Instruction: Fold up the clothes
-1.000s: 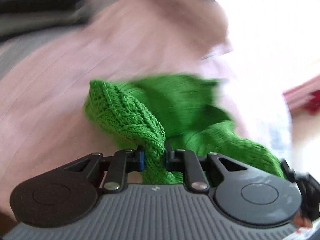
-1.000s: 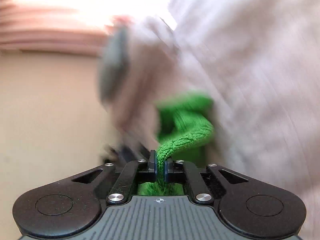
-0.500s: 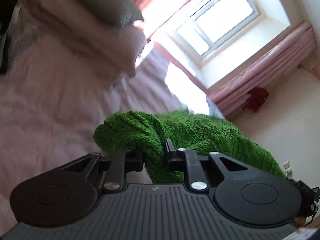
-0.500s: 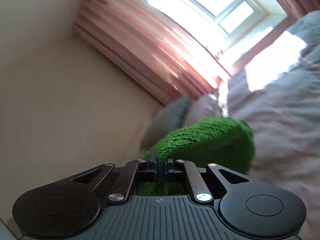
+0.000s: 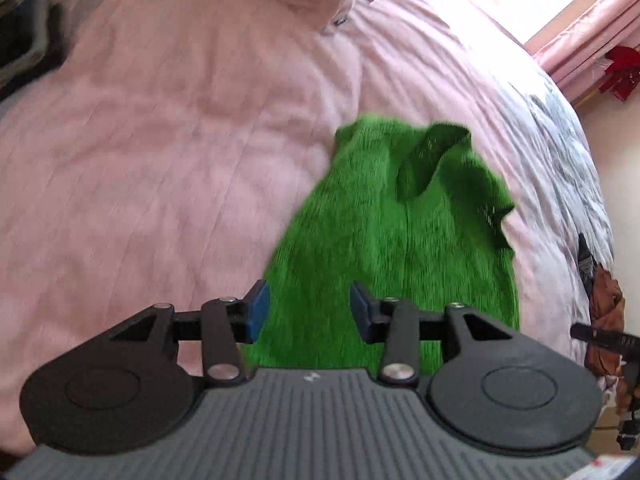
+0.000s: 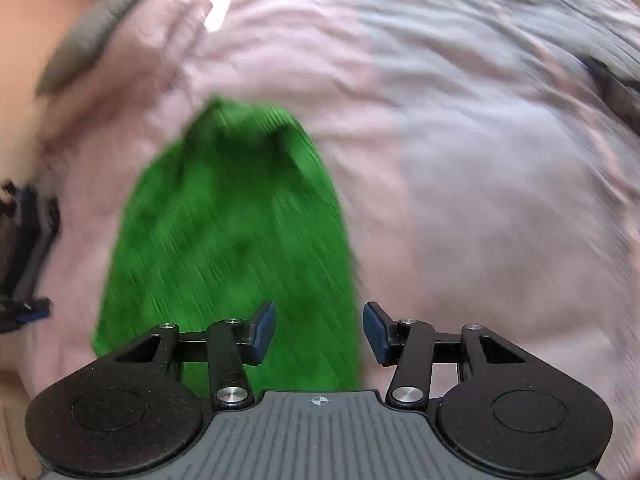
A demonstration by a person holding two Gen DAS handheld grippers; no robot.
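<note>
A green knitted garment (image 5: 384,240) lies spread lengthwise on the pink bedcover (image 5: 180,152), its far end rumpled with a raised fold. My left gripper (image 5: 308,316) is open above the garment's near edge, nothing between its blue pads. In the right wrist view the same green garment (image 6: 232,232) stretches away from me, blurred by motion. My right gripper (image 6: 319,332) is open too, over the garment's near right edge, holding nothing. The other gripper shows at the left edge (image 6: 24,248) of that view.
Pink and grey pillows (image 6: 96,36) sit at the head of the bed. A pink curtain (image 5: 588,28) and a red item (image 5: 620,72) are at the far right. A brown object (image 5: 604,316) lies by the bed's right edge.
Both grippers were shut on the green garment and held it up; now both have opened and let go, and the garment lies flat on the bed.
</note>
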